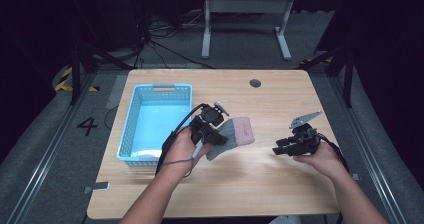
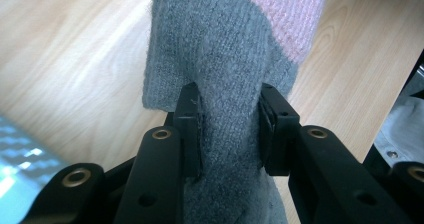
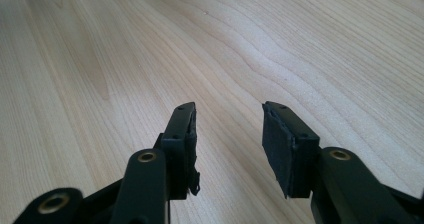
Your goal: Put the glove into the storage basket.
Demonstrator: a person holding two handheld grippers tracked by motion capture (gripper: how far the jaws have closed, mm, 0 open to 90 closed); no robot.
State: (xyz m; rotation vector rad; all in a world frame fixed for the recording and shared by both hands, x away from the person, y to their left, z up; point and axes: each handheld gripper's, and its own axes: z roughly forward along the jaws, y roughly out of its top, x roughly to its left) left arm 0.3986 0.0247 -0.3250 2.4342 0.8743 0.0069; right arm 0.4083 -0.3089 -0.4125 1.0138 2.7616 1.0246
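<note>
Sock [image 1: 234, 133]: grey and pink, centre of the high view, beside basket [image 1: 132, 126]
Left gripper [image 2: 229, 129]: clamped on sock
Right gripper [image 3: 227, 134]: jaws apart, empty, over table [image 3: 300, 44]

Bare table [image 1: 260, 184] lies open between the two grippers and along the near edge; the blue basket [image 1: 131, 119] walls off the left side.

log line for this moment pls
left gripper: shut on sock | right gripper: open, nothing between | basket: left of sock

Right tool [image 3: 227, 115] above bare wooden table [image 3: 280, 44] (jaws apart, nothing between)
</note>
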